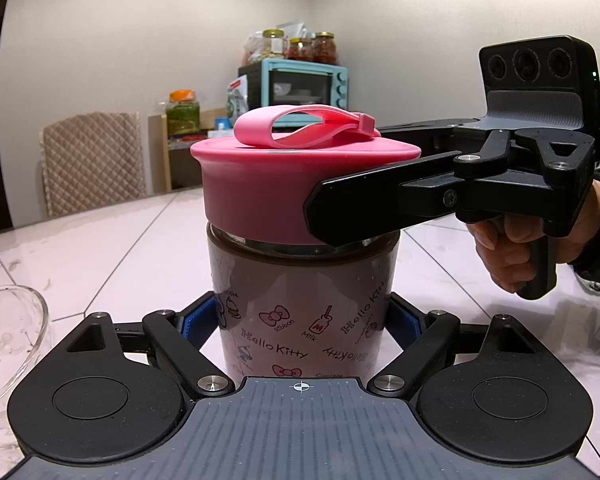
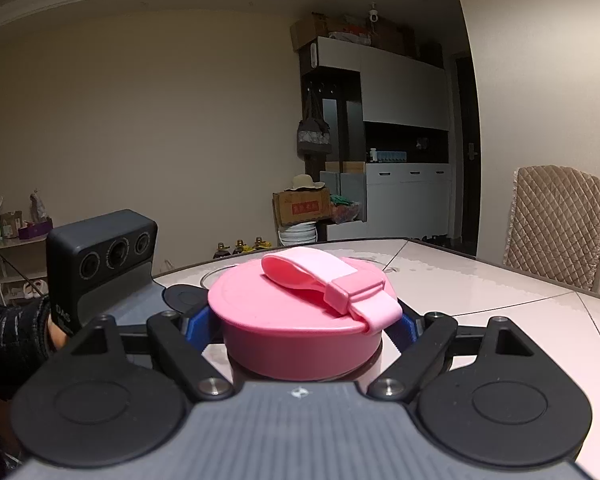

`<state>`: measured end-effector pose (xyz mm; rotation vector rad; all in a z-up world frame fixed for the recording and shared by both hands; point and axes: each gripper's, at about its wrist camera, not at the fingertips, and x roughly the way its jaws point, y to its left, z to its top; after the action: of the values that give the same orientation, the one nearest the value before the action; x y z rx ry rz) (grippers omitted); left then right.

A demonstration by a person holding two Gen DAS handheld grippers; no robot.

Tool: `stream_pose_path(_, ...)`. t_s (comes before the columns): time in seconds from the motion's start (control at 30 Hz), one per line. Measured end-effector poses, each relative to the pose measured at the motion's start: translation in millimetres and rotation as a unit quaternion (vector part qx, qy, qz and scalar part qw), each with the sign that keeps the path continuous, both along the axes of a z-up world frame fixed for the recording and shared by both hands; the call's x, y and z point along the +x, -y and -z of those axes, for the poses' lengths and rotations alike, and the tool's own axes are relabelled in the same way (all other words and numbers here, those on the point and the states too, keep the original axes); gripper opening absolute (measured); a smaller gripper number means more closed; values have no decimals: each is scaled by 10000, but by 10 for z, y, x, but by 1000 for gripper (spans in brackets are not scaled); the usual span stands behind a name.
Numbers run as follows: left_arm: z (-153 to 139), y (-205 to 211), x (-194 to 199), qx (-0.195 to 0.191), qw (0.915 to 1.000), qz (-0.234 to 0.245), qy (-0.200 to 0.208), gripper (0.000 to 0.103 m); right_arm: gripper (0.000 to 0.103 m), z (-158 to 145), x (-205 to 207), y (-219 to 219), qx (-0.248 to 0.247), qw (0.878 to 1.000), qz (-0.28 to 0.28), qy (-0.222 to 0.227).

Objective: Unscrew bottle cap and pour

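Through the left wrist camera I am seeing one bottle (image 1: pixel 303 300), a glass body printed with cartoon lettering, standing upright on the white tiled table (image 1: pixel 112 248). My left gripper (image 1: pixel 304 320) is holding that body low down, its two blue pads pressing either side. On top I am counting one pink cap (image 1: pixel 260 196) with one folded strap (image 1: pixel 300 128) lying across it. My right gripper (image 1: pixel 355 204) is reaching in from the right edge and clamping the cap's wall, with a person's hand (image 1: pixel 539 248) wrapped round its handle. To the left, one clear glass bowl (image 1: pixel 8 344) is sitting near the frame's edge, apart from the bottle. Bare tabletop is lying open between them and beyond the bottle. One quilted chair back (image 1: pixel 92 160) is standing past the table's far rim, and one blue oven (image 1: pixel 300 84) behind it; the jars on it look like three, though they are small and crowded.

Through the right wrist camera I am looking straight over the cap (image 2: pixel 300 336), gripped narrow between the right gripper's (image 2: pixel 301 328) blue pads. The left gripper's housing (image 2: pixel 100 264) is showing at left, a dark sleeve (image 2: pixel 12 336) beside it. Open table (image 2: pixel 499 304) is stretching right toward one chair (image 2: pixel 555 228).
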<state>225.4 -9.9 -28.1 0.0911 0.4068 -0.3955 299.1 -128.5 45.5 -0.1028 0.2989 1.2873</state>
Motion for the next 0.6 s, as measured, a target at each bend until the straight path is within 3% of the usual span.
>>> stream_pose_path(0.07, 4, 1, 1, -1, 10000, 0, -1, 90, 86, -19, 1, -12, -6, 10000, 45, -31)
stream_pose_path(0.17, 4, -1, 2, 1, 10000, 0, 0, 90, 95, 38, -71, 15, -100, 9997, 216, 18)
stream_pose_path(0.33, 5, -2, 2, -1, 10000, -1, 0, 90, 96, 23, -211, 41, -121, 9979, 624, 124)
stream_pose_path(0.6, 17, -5, 15, -2, 10000, 1, 0, 90, 99, 13, -648, -40, -141, 9818, 1872, 272)
